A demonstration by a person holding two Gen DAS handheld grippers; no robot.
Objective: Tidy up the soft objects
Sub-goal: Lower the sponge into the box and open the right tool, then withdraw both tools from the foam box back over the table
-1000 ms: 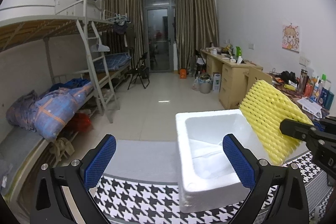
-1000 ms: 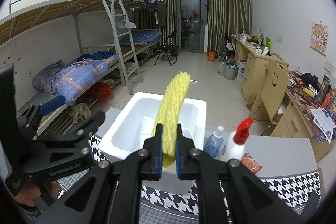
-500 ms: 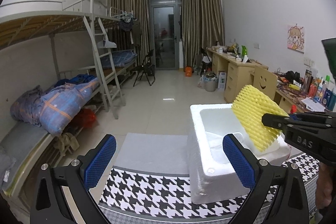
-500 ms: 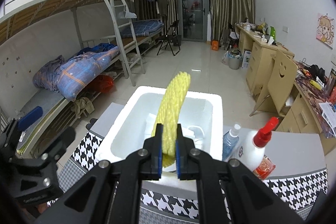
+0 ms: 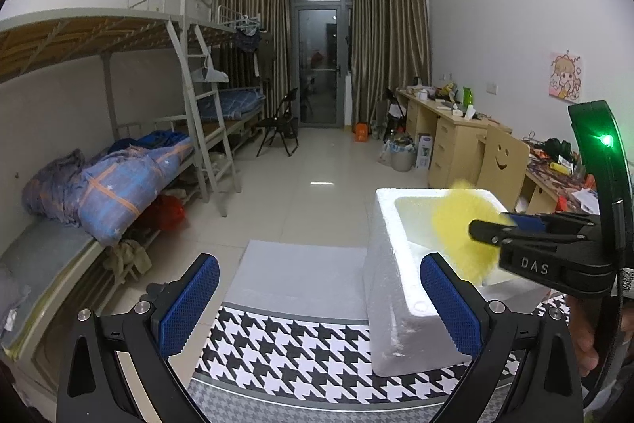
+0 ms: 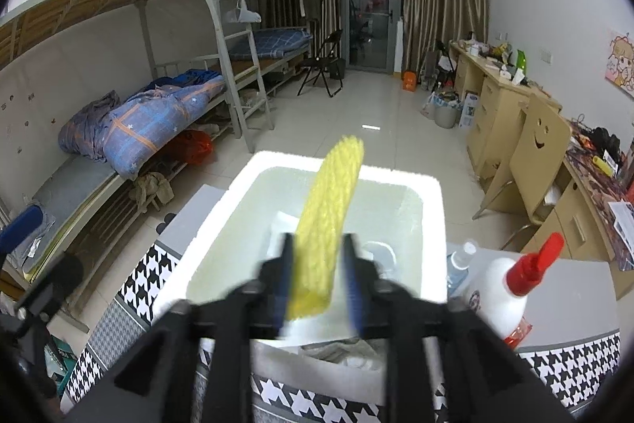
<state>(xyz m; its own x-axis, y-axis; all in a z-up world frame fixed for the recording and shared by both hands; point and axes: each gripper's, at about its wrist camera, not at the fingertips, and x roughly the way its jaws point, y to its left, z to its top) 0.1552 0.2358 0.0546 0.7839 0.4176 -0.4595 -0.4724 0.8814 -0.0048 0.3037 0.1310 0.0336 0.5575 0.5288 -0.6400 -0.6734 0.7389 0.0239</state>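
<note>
Foam netting (image 5: 461, 224), yellow and blurred, shows in the left wrist view over the open white foam box (image 5: 392, 264), at the tip of the right claw (image 5: 481, 229), which reaches in from the right edge with a green light glowing on its frame. The left claw (image 5: 317, 308) stands spread wide with nothing between its blue pads (image 5: 190, 304), held above the houndstooth cloth (image 5: 293, 351) that covers the near part of the bench (image 5: 297, 268). The box sits on that cloth, just right of the claw's middle, and a hand (image 5: 586, 339) is partly visible at the lower right.

In the right wrist view, the foam netting (image 6: 331, 217) stands upright and tilted slightly right between the fingers of the right claw (image 6: 319, 288). Its jaws have just been opening, and gaps show on both sides of the netting, so the pads no longer press it. The lower end of the netting hangs inside the foam box (image 6: 245, 185), above white packing at the bottom. A spray bottle with a red trigger (image 6: 511, 288) and a smaller clear bottle (image 6: 459, 264) stand on the bench just right of the box. The left claw (image 6: 35, 288) appears dimly at the left edge.
</note>
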